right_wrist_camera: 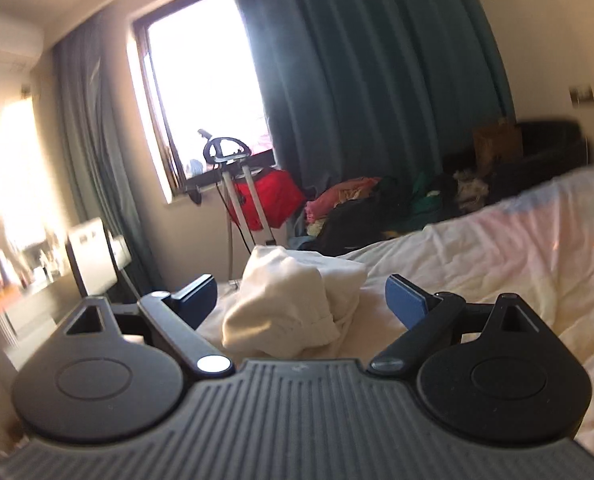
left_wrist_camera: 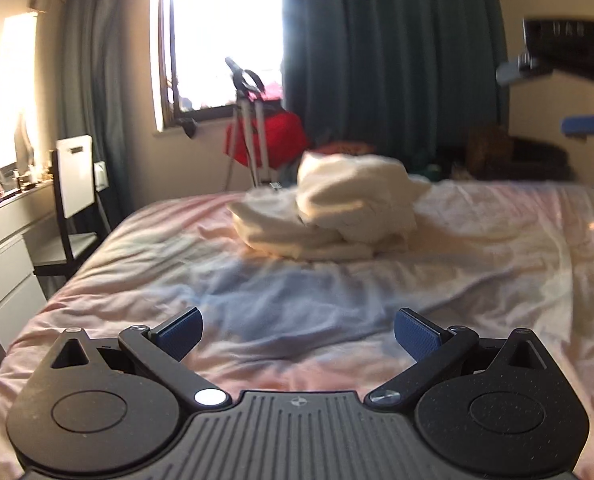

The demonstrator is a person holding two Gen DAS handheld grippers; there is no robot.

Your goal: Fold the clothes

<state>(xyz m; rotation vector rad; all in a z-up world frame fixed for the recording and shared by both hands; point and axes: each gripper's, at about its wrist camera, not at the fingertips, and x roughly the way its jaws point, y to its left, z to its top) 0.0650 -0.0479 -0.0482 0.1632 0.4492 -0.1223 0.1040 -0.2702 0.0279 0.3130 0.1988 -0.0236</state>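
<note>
A pile of cream-white clothes (left_wrist_camera: 337,208) lies bunched on the bed (left_wrist_camera: 177,264), which has a pink and blue sheet. My left gripper (left_wrist_camera: 297,338) is open and empty, low over the near part of the bed, well short of the pile. My right gripper (right_wrist_camera: 301,300) is open and empty, and the white pile (right_wrist_camera: 297,304) sits just ahead between its spread fingers without being held. The right gripper also shows at the upper right edge of the left wrist view (left_wrist_camera: 577,92), above the bed.
A white drawer unit (left_wrist_camera: 5,264) and a black chair (left_wrist_camera: 73,208) stand left of the bed. A metal stand with a red bag (left_wrist_camera: 265,140) stands below the window. Dark green curtains (left_wrist_camera: 397,60) hang behind. A heap of mixed clothes (right_wrist_camera: 377,204) lies beyond the bed.
</note>
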